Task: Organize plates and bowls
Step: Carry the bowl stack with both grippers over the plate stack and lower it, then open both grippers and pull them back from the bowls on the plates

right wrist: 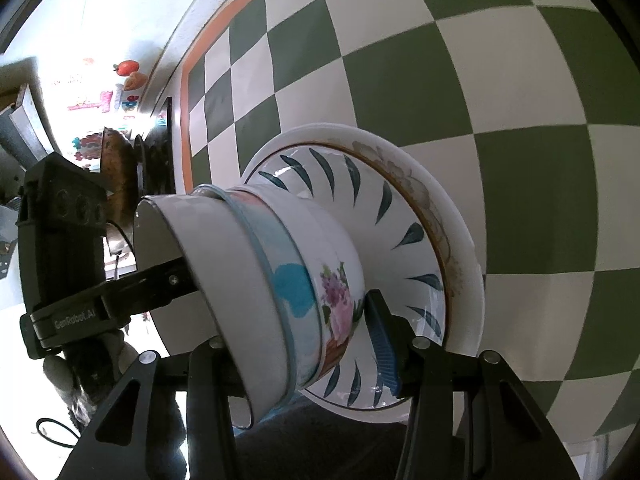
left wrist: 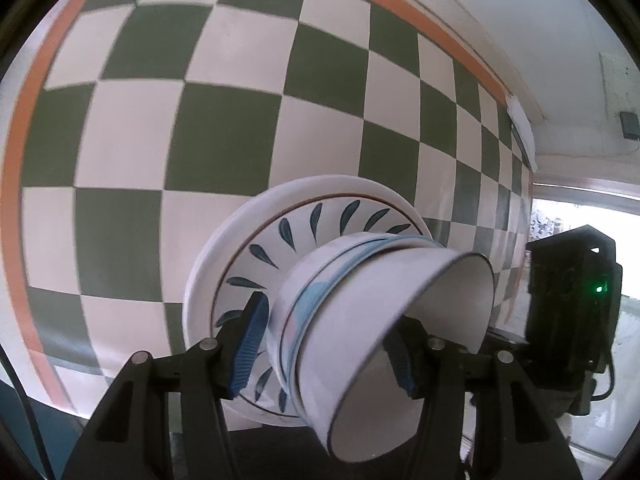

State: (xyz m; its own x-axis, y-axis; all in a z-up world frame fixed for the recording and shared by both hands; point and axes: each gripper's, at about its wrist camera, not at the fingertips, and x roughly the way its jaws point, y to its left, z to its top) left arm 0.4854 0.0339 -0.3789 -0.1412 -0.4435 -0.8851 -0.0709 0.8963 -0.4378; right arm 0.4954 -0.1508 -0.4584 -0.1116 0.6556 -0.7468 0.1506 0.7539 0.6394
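A: What does each hand-held gripper hold?
B: Left hand-held gripper (left wrist: pixel 326 350) and right hand-held gripper (right wrist: pixel 304 346) both clamp a stack of white ceramic bowls and plates (left wrist: pixel 360 300), over a green-and-white checkered floor (left wrist: pixel 160 120).

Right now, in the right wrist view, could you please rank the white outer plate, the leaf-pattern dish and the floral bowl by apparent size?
1. white outer plate, widest rim.
2. leaf-pattern dish, nested inside it.
3. floral bowl, smallest, though it sits nearer the camera.
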